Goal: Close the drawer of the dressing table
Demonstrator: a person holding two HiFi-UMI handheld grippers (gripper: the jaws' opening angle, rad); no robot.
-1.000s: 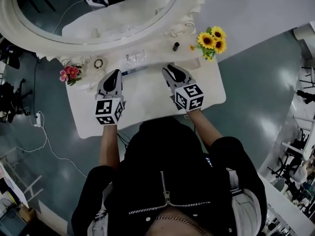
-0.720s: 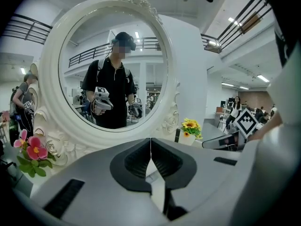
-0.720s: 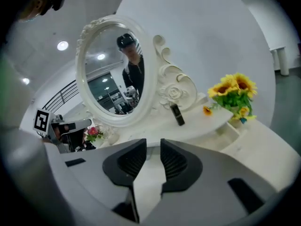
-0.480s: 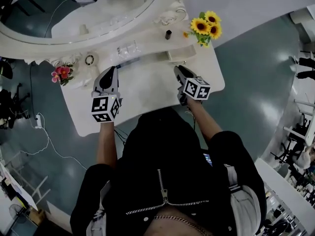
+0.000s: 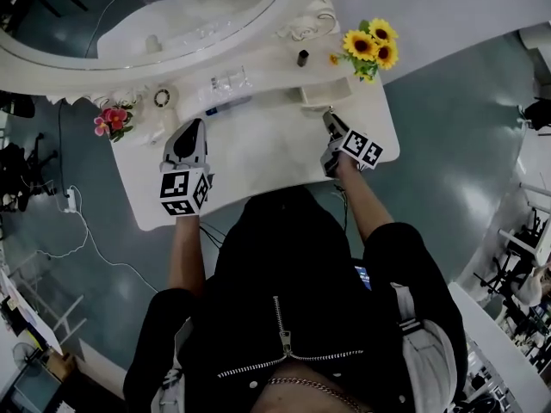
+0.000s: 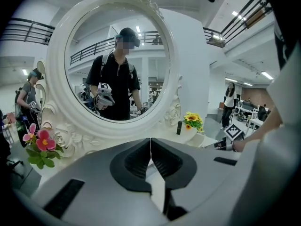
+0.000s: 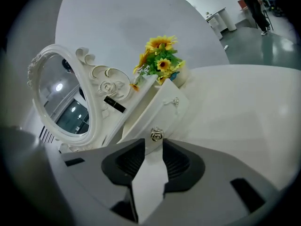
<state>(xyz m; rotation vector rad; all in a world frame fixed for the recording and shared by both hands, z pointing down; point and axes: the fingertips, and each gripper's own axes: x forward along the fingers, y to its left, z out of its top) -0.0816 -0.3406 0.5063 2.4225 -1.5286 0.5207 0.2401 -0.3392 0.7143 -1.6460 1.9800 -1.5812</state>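
The white dressing table (image 5: pixel 258 157) has a small drawer (image 5: pixel 325 92) standing pulled out at its back right. In the right gripper view the drawer front (image 7: pixel 162 112) carries a metal rose knob (image 7: pixel 156 135) just ahead of the jaw tips. My right gripper (image 5: pixel 331 120) (image 7: pixel 154 144) points at that front; its jaws are opening, with a narrow gap and nothing pressed between them. My left gripper (image 5: pixel 191 134) (image 6: pixel 150 141) hovers over the left half of the tabletop, jaws shut and holding nothing.
An oval mirror (image 5: pixel 172 15) in a carved white frame rises behind the table. Sunflowers (image 5: pixel 368 48) stand at the back right, pink flowers (image 5: pixel 110 120) at the left edge. A small dark bottle (image 5: pixel 303 58) and a glass item (image 5: pixel 229 80) sit near the mirror.
My right gripper has swung right and down toward the drawer front, rolling as it went. The left gripper has barely shifted.
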